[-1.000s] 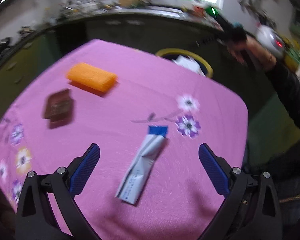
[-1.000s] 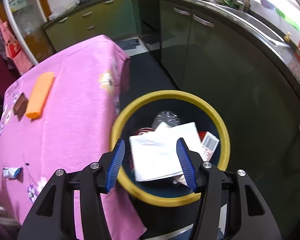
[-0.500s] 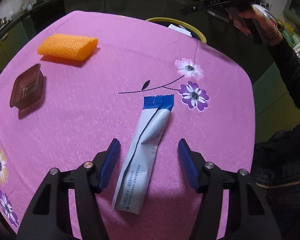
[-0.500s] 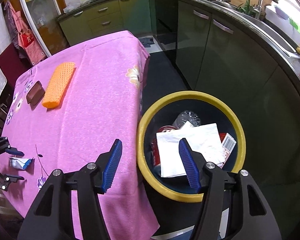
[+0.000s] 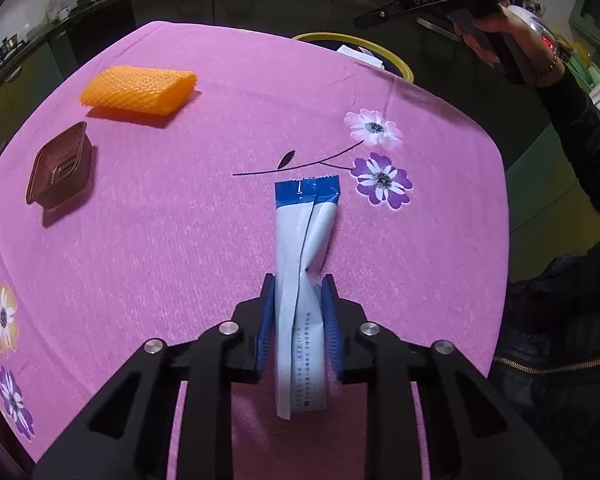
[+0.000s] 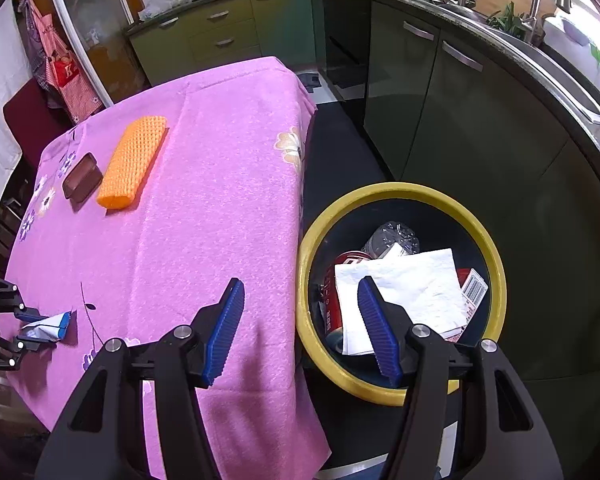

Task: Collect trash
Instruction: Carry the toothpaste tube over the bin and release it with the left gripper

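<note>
From the left wrist view, the left gripper point(image 5: 299, 300) had its blue pads pinched on the white-and-blue wrapper point(image 5: 304, 264), which lay flat on the pink tablecloth point(image 5: 180, 220), not yet lifted. On the cloth I counted three pieces of trash: that one wrapper, one orange foam net point(image 5: 138, 90) and one brown plastic tray point(image 5: 59, 170). Beyond the table's far edge showed part of the yellow-rimmed bin point(image 5: 396, 62).

From the right wrist view, the right gripper point(image 6: 300, 320) hung with its jaws spread and nothing between them, over the gap between the table edge and the one bin point(image 6: 496, 280). Inside the bin lay a white napkin point(image 6: 412, 284), a red can point(image 6: 336, 280), what looked like a crushed clear bottle point(image 6: 394, 236) and a barcoded packet point(image 6: 474, 286). So, as I judged it, some trash was collected already, with three pieces left, one of them just gripped.
</note>
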The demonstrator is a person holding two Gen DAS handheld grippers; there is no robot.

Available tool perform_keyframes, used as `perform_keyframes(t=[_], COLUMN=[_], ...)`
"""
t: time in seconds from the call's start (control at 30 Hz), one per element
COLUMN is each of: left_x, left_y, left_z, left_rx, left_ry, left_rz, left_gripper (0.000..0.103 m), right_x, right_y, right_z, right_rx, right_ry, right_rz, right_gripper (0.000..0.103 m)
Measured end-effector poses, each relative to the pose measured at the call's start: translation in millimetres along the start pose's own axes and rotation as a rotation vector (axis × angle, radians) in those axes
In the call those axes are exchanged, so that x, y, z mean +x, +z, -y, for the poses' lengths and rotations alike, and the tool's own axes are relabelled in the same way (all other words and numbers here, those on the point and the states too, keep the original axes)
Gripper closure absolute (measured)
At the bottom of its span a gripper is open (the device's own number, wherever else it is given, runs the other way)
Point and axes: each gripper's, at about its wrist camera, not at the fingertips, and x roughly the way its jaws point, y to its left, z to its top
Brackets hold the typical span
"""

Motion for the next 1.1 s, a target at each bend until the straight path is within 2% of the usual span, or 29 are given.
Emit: perform_keyframes(t=[0.3,0.47,0.53,0.77,0.9,1.1], left_x=[-7,-20,-21,3,37,100], left_y=[9,39,58,167,231,309], left_z=[5,18,25,51,66,88], left_rx=[-0.018,0.015,0.033,0.104,0.114,0.106], left_ry=[0.010,-0.013,-0.026,-0.097,-0.156,-0.154], left_rz=[0.016,0.057,0.068,0.091,0.081,0.052], left_gripper=[0.084,0.084,0.084,0.084,0.084,0.084], right_x=[-6,-21,-29,-55,-68,-94], right_y=[-5,-11,-15,-42,-61,-92], right_z=[4,15,24,70,96,125], right_rx=[0.008,0.029,0.046,0.126,0.172,0.236], right_ry=[0.003,-0.017,-0.028,-0.057,-0.076,-0.092], right_rz=[0.012,0.037,0.050,0.094,0.110,0.135], right_gripper=[0.044,0.044,0.044,0.043,0.043,0.042])
